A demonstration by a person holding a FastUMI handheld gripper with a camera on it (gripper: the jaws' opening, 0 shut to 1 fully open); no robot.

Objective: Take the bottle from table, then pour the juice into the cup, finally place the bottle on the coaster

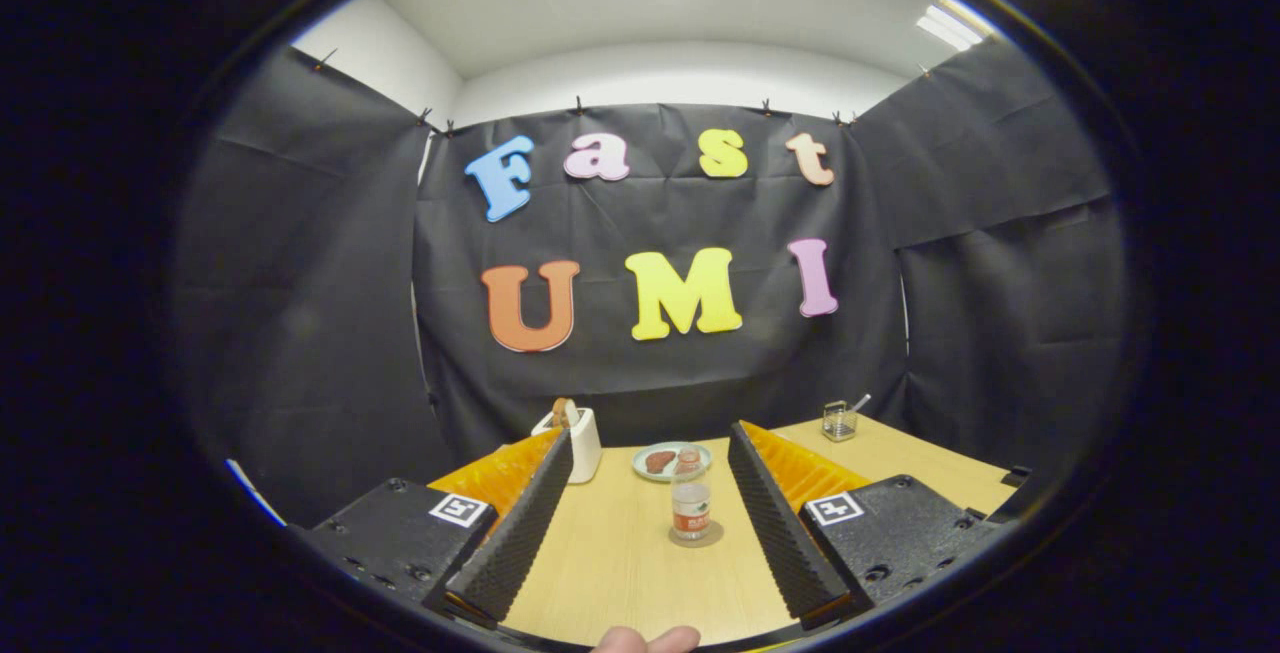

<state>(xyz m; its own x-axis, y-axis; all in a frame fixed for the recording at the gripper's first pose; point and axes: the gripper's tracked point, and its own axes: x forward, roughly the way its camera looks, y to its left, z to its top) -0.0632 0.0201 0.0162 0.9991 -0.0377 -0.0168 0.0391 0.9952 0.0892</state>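
A small clear bottle (pixel 690 496) with a reddish cap and a red label stands upright on a round dark coaster (pixel 712 537) on the wooden table (pixel 610 573). I see it in the gap between my fingers, closer to the right finger, and neither finger touches it. My gripper (pixel 650 436) is open, with nothing held. A clear glass cup (pixel 839 421) with a thin stick in it stands at the far right of the table, beyond the right finger.
A pale plate (pixel 668 461) with brown food lies just behind the bottle. A white toaster (pixel 582 441) with bread in it stands behind the left fingertip. A person's fingertip (pixel 645 640) shows at the near table edge. Black cloth walls close in the table.
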